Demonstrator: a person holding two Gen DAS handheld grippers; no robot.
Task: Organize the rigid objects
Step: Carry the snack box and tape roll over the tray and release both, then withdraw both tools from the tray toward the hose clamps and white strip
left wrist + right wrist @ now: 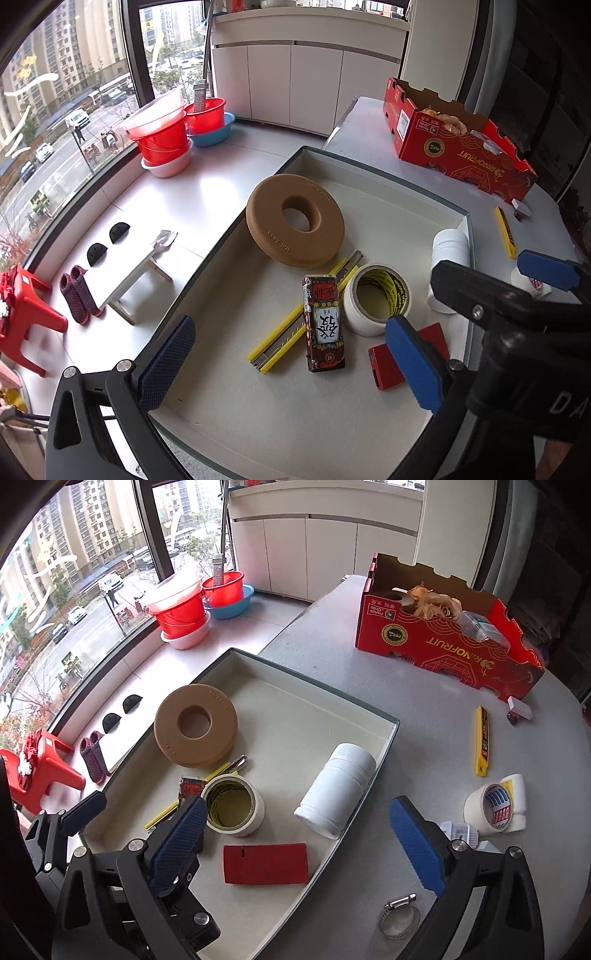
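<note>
A shallow white tray [317,690] [406,192] on the grey table holds a cork ring [195,725] [295,221], a white tape roll [234,805] [376,299], a yellow box cutter [291,332], a printed card box [324,321], a red box [266,864] and a white bottle [338,790] lying against the tray's right wall. My left gripper [291,365] is open and empty above the tray's near end. My right gripper [299,845] is open and empty above the red box and the tray's right rim.
Outside the tray on the table lie a yellow cutter blade case [482,740], a small tape roll [487,808] against a white bottle, a metal hose clamp [400,914] and a red fruit carton [443,631]. Red basins [181,609] stand on the window ledge.
</note>
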